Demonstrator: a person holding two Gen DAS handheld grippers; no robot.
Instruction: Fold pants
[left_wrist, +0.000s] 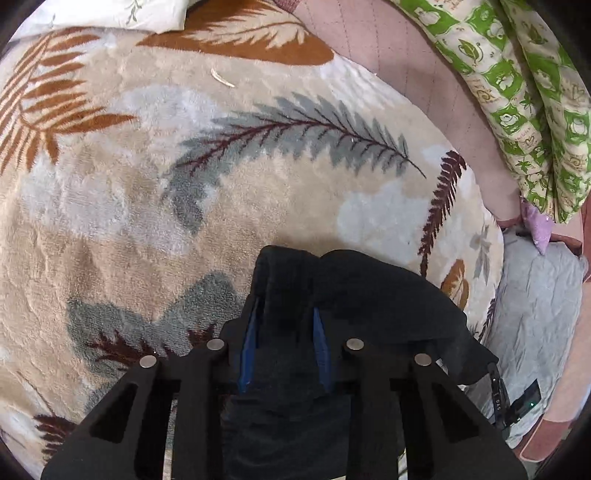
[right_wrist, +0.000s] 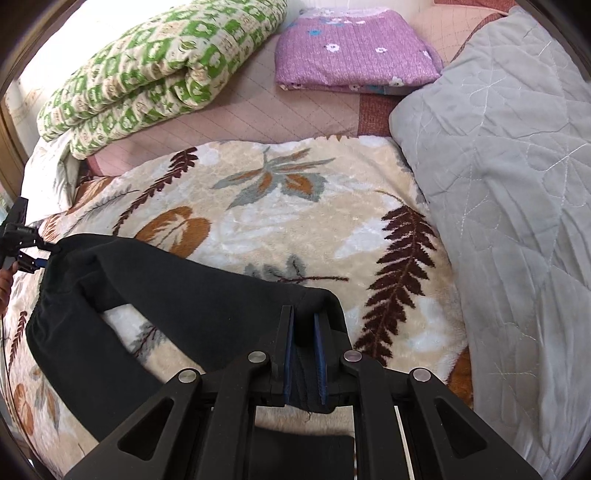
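Pants (right_wrist: 207, 295), black, hang between both claws above the leaf-patterned blanket (right_wrist: 295, 206). Right claw (right_wrist: 304, 332) is clamped on one bunched end; left claw (left_wrist: 284, 332) pinches the other fold between its blue pads. A grey quilt (right_wrist: 509, 184) lies right of the right claw.

— What covers the bed?
— A plush leaf-patterned blanket (right_wrist: 258, 206), cream with brown, rust and grey fronds, spread over a pink quilted bedspread (right_wrist: 266, 114).
— And along the far edge?
— A rolled green-and-cream quilt (right_wrist: 155, 70) lies toward the far left corner, and a folded purple floral cloth (right_wrist: 354, 55) sits just beside it.
— On the right edge?
— A grey stitched quilt (right_wrist: 509, 184), overlapping the blanket's side.
— Anything small?
— A pale scrap (left_wrist: 221, 77) on the blanket.
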